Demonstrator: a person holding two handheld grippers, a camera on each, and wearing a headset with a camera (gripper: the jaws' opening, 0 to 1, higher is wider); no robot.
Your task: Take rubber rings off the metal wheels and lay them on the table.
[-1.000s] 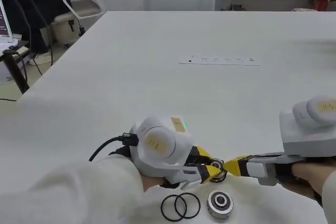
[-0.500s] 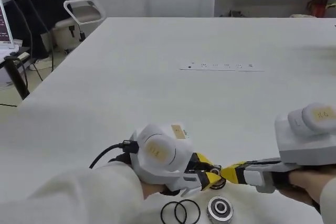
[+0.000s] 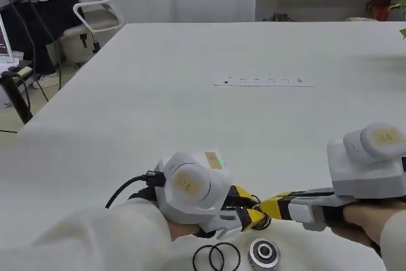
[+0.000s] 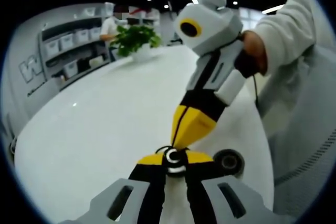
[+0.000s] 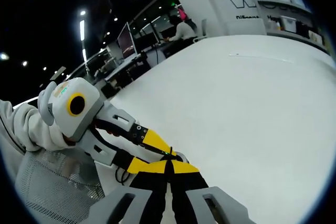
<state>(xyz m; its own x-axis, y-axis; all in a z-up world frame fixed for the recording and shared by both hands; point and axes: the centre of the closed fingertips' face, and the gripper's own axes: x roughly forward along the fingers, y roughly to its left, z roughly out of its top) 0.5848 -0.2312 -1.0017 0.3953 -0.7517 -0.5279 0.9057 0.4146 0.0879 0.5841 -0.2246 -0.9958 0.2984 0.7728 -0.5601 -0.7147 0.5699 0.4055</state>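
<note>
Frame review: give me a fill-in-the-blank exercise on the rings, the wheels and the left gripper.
1. ___ loose black rubber rings lie overlapping on the white table.
2. In the head view, the free round metal wheel lies on the table to the ___ of those rings.
3. The left gripper is ___ on a second small metal wheel between its yellow tips.

Missing words: two; right; shut
</note>
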